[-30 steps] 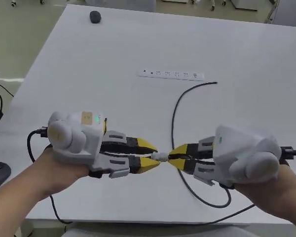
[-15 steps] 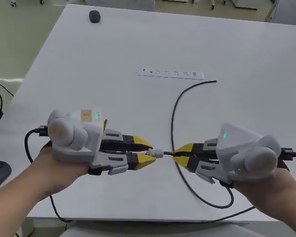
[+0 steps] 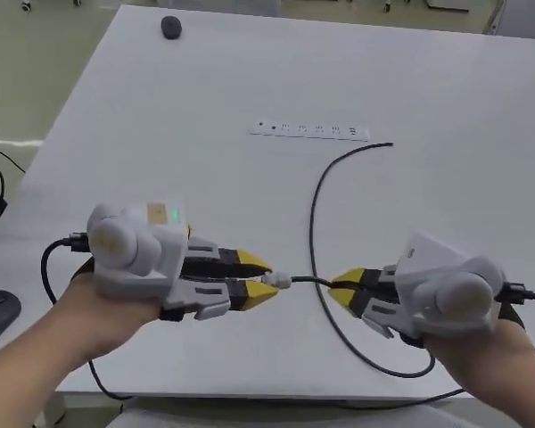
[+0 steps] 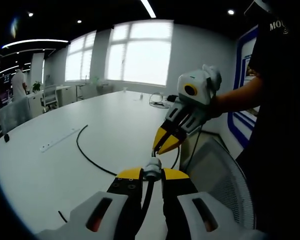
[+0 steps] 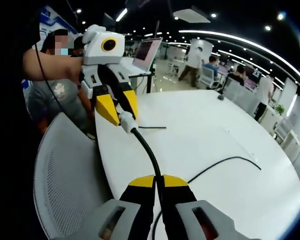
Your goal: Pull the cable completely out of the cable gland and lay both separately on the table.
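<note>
The left tongs (image 3: 269, 280) clamp the white cable gland (image 3: 282, 282) above the desk (image 3: 205, 107). The right tongs (image 3: 337, 288) pinch the black cable (image 3: 314, 205) just right of the gland, not yet free of it. If the gland's seal grips hard, the cable may slide through the right tongs, or the gland may twist loose and drop.

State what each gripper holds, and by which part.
Left gripper: the white cable gland, pinched by its body. Right gripper: the black cable, clamped a short way from the gland.
</note>
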`<move>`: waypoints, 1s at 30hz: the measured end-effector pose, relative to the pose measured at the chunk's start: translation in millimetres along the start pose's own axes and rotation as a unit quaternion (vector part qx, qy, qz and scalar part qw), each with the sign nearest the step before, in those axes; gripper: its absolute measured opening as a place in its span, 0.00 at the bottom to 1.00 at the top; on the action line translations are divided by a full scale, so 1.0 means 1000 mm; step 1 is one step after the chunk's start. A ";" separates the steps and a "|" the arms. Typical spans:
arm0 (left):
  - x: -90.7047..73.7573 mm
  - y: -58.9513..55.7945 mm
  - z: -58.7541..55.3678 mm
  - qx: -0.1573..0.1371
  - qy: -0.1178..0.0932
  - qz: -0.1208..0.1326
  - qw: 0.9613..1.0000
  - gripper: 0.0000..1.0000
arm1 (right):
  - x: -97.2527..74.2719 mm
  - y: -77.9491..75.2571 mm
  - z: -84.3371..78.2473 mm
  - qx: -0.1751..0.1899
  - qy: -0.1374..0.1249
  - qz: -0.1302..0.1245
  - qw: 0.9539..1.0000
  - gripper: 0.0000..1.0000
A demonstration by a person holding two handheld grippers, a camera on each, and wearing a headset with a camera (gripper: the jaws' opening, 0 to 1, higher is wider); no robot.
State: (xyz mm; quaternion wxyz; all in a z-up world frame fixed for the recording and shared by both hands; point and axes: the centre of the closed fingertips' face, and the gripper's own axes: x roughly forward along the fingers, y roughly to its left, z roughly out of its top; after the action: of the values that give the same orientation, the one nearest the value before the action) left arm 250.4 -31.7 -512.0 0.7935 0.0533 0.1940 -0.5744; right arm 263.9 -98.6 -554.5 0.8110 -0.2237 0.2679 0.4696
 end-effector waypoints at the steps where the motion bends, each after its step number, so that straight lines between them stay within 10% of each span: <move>1: 0.000 0.000 -0.001 -0.001 0.001 0.001 1.000 0.15 | 0.000 0.000 -0.001 0.002 -0.001 0.000 1.000 0.00; 21: 0.006 0.009 -0.011 -0.007 0.014 0.008 1.000 0.15 | -0.012 0.002 0.024 -0.029 -0.004 -0.031 0.999 0.10; 30: 0.006 0.008 -0.013 0.004 0.019 0.007 1.000 0.15 | 0.011 0.027 0.044 -0.160 0.043 -0.010 0.986 0.09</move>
State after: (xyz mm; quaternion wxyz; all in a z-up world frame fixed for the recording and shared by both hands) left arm 256.2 -30.2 -527.0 0.7935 0.0689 0.2065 -0.5683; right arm 255.0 -52.0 -531.3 0.7570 -0.3734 0.2214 0.4883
